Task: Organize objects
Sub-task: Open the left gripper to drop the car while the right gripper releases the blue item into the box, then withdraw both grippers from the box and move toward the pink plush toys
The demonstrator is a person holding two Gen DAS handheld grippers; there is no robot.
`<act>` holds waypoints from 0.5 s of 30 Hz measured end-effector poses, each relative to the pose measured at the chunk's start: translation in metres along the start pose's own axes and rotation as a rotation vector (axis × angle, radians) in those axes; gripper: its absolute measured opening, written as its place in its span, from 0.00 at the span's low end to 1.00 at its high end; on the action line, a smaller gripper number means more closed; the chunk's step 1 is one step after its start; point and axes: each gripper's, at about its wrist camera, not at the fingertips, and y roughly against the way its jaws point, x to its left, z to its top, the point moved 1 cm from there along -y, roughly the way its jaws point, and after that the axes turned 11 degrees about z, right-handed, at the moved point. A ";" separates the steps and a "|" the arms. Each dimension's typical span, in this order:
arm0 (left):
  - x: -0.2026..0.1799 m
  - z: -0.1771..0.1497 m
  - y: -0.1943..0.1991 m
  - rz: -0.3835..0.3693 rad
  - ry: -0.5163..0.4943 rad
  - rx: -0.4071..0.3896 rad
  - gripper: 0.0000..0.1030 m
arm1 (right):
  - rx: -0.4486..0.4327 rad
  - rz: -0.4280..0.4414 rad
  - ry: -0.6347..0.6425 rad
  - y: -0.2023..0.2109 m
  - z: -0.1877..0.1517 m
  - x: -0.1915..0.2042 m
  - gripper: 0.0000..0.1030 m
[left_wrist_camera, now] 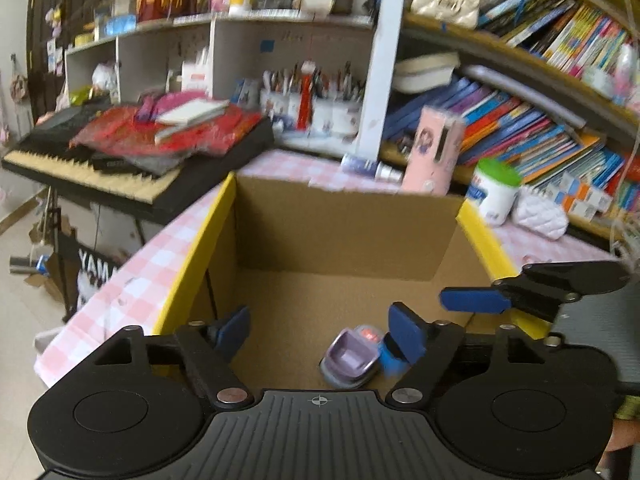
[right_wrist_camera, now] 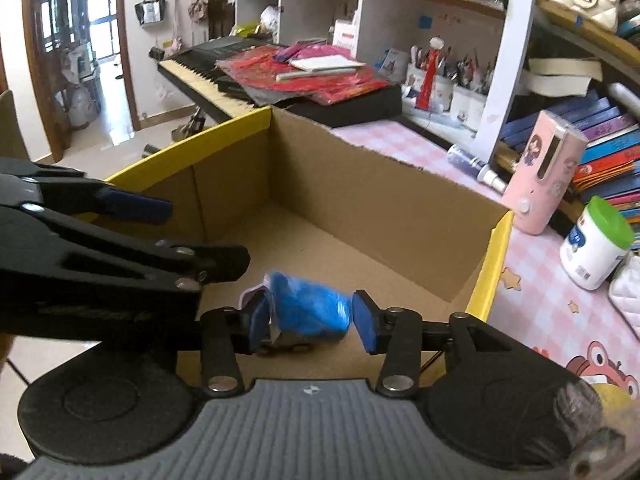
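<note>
My left claw (left_wrist_camera: 320,330) hangs spread over the cardboard box (left_wrist_camera: 344,224); a purple toy (left_wrist_camera: 348,356) lies at five o'clock. My right claw (right_wrist_camera: 310,322) gapes around a blue toy (right_wrist_camera: 308,310).

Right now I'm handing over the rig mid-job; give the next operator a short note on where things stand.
Left hand-held gripper: open, empty, over the near end of the cardboard box.
Right hand-held gripper: jaws apart around the blue toy, not pressing on it; treat it as released.
Done: the blue toy and a purple toy are inside the box at its near end.
Left: pink dispenser, green-lidded jar, spray bottle and white quilted pouch sit on the checked tablecloth beyond the box.
</note>
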 end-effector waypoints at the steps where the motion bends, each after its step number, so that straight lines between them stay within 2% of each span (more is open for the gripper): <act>1: 0.001 0.001 0.006 -0.003 0.002 -0.016 0.80 | -0.011 -0.024 -0.011 0.002 0.001 0.001 0.63; 2: 0.002 0.003 0.012 -0.006 0.002 -0.033 0.84 | -0.025 -0.046 -0.025 0.006 0.001 0.002 0.67; 5: 0.007 0.005 0.029 -0.002 0.000 -0.082 0.88 | -0.072 -0.059 -0.061 0.020 0.001 0.007 0.70; 9: 0.019 0.001 0.049 0.025 0.029 -0.122 0.97 | -0.122 -0.142 -0.067 0.041 0.000 0.025 0.84; 15: 0.038 -0.016 0.071 0.078 0.034 -0.126 0.99 | -0.182 -0.314 -0.168 0.071 -0.015 0.048 0.96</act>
